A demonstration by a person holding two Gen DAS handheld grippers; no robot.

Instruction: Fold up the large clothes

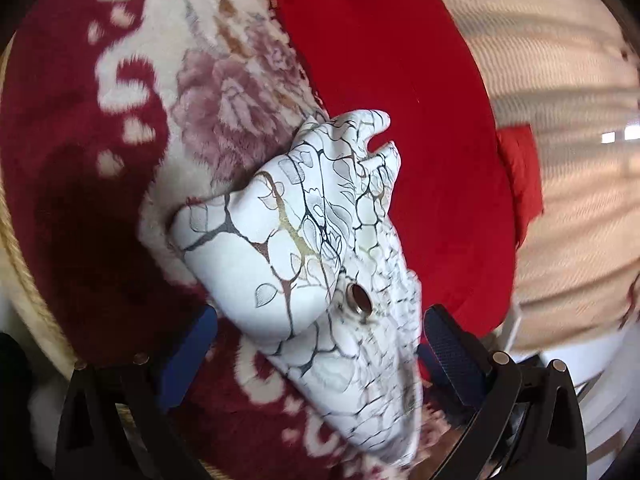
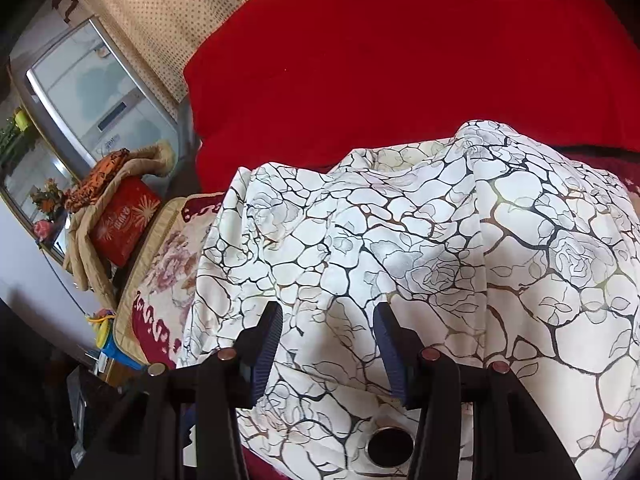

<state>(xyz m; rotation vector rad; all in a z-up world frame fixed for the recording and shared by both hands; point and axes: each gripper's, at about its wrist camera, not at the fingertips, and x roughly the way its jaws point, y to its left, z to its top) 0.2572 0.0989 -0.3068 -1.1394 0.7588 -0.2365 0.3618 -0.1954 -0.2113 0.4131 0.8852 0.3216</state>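
A white garment with a dark vein-and-rose print (image 1: 320, 240) lies bunched on a dark red floral blanket (image 1: 80, 200). It carries a metal eyelet (image 1: 359, 297). My left gripper (image 1: 320, 332) is open, its blue fingers (image 1: 448, 344) on either side of the garment's narrow end. In the right wrist view the same garment (image 2: 440, 240) spreads wide, with an eyelet (image 2: 390, 446) at its near edge. My right gripper (image 2: 328, 340) is open just over the cloth, with fabric between the fingers (image 2: 268, 344).
A bright red cloth (image 2: 400, 60) covers the surface beyond the garment, and shows in the left wrist view (image 1: 400, 120). A beige curtain (image 2: 168, 20) and a window (image 2: 92, 92) stand at left. A red box (image 2: 124, 228) wrapped in tan fabric sits beside the bed edge.
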